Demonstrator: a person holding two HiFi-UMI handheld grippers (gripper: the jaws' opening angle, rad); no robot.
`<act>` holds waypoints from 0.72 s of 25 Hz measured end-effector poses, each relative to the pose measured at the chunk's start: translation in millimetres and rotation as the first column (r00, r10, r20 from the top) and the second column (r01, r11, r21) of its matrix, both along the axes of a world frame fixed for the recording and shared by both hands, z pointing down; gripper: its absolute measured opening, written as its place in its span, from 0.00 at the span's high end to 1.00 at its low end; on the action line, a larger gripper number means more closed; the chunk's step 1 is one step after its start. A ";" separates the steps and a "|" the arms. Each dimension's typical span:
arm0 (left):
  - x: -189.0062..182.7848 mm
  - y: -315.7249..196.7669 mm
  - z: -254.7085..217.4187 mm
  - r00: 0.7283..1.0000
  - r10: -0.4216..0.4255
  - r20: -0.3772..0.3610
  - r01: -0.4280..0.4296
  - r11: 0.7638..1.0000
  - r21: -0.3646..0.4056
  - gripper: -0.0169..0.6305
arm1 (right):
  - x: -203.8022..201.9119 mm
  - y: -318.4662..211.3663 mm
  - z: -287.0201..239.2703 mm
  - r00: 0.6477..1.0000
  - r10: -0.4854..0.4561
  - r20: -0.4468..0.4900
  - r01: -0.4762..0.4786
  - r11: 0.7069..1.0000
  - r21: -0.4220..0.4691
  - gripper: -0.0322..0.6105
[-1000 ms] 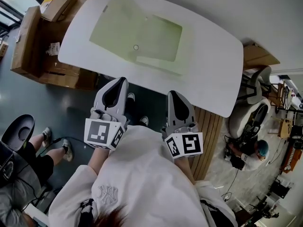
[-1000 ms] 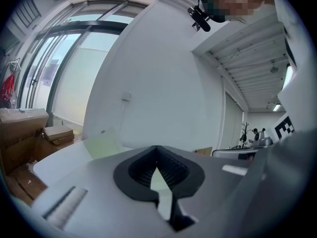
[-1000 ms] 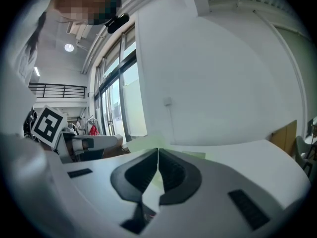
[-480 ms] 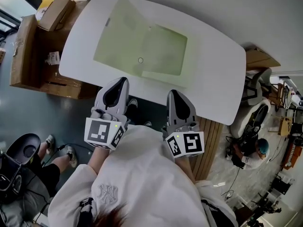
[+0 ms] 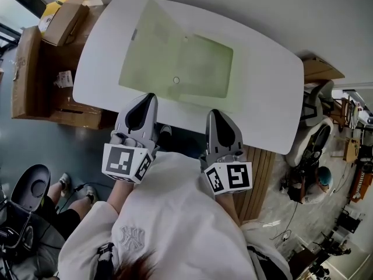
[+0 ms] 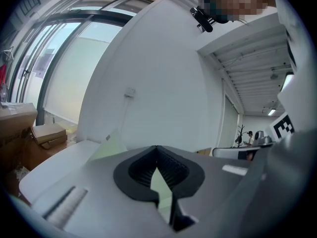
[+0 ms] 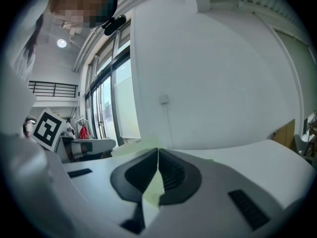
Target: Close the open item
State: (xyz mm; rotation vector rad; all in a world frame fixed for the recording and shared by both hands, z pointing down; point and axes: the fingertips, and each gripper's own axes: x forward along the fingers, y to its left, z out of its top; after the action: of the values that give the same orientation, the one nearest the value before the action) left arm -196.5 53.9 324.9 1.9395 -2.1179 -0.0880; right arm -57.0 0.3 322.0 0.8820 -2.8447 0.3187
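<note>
In the head view, a pale green folder [image 5: 195,66] lies open on the middle of the white counter [image 5: 265,107]. One leaf lies flat, and the other, towards the counter's left end, stands tilted up. A small round stud [image 5: 176,80] sits on the folder near the counter's front edge. The left gripper [image 5: 149,97] hovers at that front edge with its tip over the rim, close to the folder's near side. The right gripper [image 5: 212,113] hangs just short of the same edge, apart from the folder. Cardboard boxes [image 5: 61,22] stand off the counter's left end, and a chair [image 5: 312,142] stands off its right end.

In the left gripper view, the fingers [image 6: 171,170] are pressed together at the tips with nothing between them. A sliver of green shows through the slit behind the tips. The folder's raised leaf [image 6: 111,145] stands on the counter [image 6: 54,165] ahead, in front of a white wall.

In the right gripper view, the fingers [image 7: 173,175] are likewise closed on nothing. The folder's green edge [image 7: 143,145] shows just beyond the tips, with the counter [image 7: 270,157] stretching off to the right below the wall.
</note>
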 end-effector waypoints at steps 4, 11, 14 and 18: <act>-2.2 0.5 1.6 1.000 0.015 0.002 -0.015 1.000 0.005 0.96 | 0.6 2.3 1.3 1.000 0.017 -0.003 -0.017 1.000 0.003 0.94; -1.7 3.4 -0.2 1.000 0.024 0.005 -0.024 1.000 0.010 0.96 | 7.5 5.7 -1.1 0.999 0.046 0.000 -0.046 0.999 0.013 0.94; -2.0 4.7 -0.9 1.000 0.022 0.008 -0.022 1.000 0.014 0.96 | 9.3 5.8 -1.4 0.999 0.054 0.002 -0.054 0.998 0.015 0.93; -4.4 6.8 -3.0 1.000 0.006 0.013 -0.006 1.000 0.017 0.96 | 9.1 5.2 -1.9 0.999 0.050 0.007 -0.050 0.999 0.013 0.94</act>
State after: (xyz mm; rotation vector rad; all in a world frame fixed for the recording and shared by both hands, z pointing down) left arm -200.9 60.7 321.9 1.9608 -2.1256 -0.0929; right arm -47.9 5.5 320.1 0.9579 -2.8371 0.3102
